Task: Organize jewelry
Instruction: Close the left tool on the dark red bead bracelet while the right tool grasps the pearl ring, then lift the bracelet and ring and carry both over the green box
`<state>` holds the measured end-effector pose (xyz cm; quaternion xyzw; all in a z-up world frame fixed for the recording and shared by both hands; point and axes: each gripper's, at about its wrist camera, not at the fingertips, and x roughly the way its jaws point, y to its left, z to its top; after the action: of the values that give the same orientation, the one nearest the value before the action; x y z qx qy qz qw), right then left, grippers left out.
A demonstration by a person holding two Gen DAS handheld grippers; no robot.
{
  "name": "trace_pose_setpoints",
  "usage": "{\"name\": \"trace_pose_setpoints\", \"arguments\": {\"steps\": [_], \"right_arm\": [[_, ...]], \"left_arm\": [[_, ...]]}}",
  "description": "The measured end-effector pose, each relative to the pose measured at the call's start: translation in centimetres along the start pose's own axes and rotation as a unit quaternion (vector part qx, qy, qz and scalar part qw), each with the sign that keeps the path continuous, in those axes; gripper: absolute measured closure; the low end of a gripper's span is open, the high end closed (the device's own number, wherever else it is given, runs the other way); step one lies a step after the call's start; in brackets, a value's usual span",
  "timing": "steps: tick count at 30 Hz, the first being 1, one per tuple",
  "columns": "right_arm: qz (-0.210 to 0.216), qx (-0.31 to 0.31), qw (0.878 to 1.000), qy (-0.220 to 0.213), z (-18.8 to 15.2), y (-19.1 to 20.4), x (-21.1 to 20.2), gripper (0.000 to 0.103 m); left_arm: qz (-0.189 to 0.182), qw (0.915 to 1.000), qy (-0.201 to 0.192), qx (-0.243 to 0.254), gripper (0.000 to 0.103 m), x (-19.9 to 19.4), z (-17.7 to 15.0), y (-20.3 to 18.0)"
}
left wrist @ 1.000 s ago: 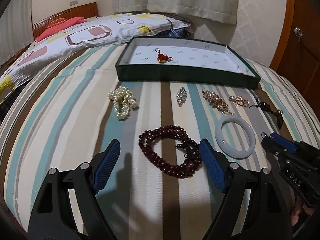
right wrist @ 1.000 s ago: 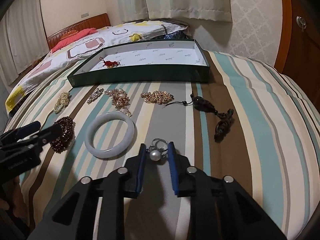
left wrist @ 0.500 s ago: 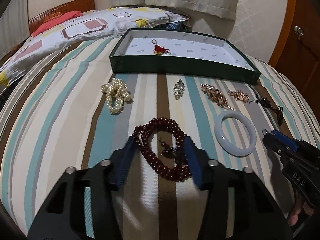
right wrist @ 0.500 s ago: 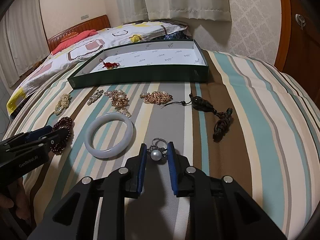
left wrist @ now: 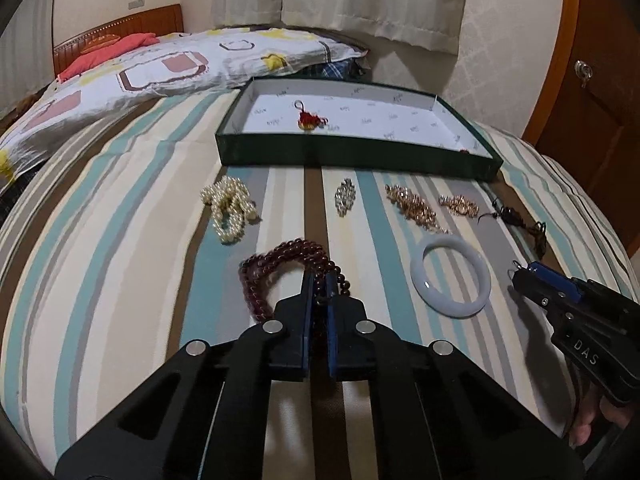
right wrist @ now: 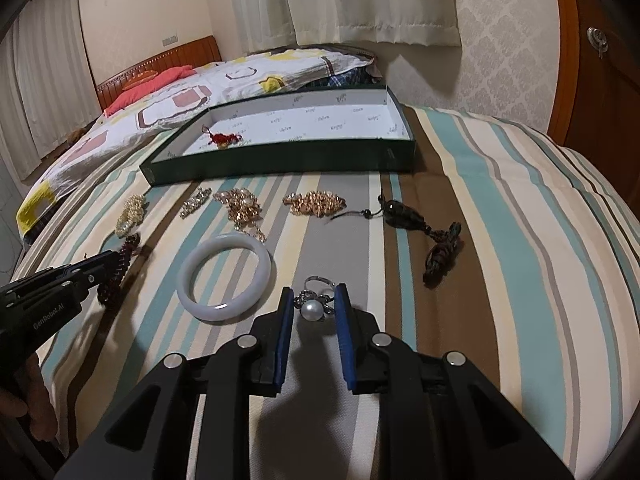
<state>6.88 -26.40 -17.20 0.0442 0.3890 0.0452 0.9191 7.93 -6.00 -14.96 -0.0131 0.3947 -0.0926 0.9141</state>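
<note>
On a striped bedspread (left wrist: 120,280), the left gripper (left wrist: 319,280) has just been closing and now pinches strands of the dark red bead bracelet (left wrist: 272,272) between its blue pads; in the right wrist view the same gripper (right wrist: 116,264) sits at the left edge, its side lettered "GenRobot.AI". The right gripper (right wrist: 314,300) stands narrowly parted around a pearl ring (right wrist: 313,310) lying on the cloth; whether the pads touch the ring cannot be determined. In the left wrist view the right gripper (left wrist: 524,274) shows the letters "DAS" on its body, the rest of the marking cut off. Remaining pieces lie loose in a row in front of the box: a pearl strand (left wrist: 230,208), a small silver piece (left wrist: 345,196), two gold chain clusters (left wrist: 416,208) (left wrist: 459,205), and a dark corded pendant (right wrist: 420,228). A white jade-like bangle (right wrist: 224,276) lies flat between the two grippers. A shallow green box (left wrist: 352,156) with a white lining carries a small repeated printed logo, too small to read; inside it lies one red tasselled charm (left wrist: 308,120). A patterned quilt (left wrist: 140,76) lies beyond, towards the headboard.
</note>
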Motion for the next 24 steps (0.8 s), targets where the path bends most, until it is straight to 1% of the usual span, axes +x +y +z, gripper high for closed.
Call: {"name": "trace_pose_setpoints", "arguments": {"steps": [7, 11, 16, 24], "right_arm": [[0.002, 0.001, 1.000, -0.014, 0.7, 0.0, -0.8, 0.081], [0.005, 0.001, 1.000, -0.026, 1.4, 0.0, -1.4, 0.081], [0.013, 0.004, 0.999, -0.047, 3.2, 0.1, -2.1, 0.081], [0.018, 0.000, 0.997, -0.081, 6.9, 0.2, -2.0, 0.081]], "left_arm": [[-0.006, 0.9998, -0.018, -0.002, 0.097, -1.3, 0.8, -0.1], [-0.013, 0.9993, -0.034, -0.006, 0.097, -2.3, 1.8, -0.2], [-0.026, 0.9979, -0.059, -0.008, 0.097, -3.3, 3.9, -0.5], [-0.030, 0.9956, -0.087, -0.016, 0.097, -3.1, 7.5, -0.3]]}}
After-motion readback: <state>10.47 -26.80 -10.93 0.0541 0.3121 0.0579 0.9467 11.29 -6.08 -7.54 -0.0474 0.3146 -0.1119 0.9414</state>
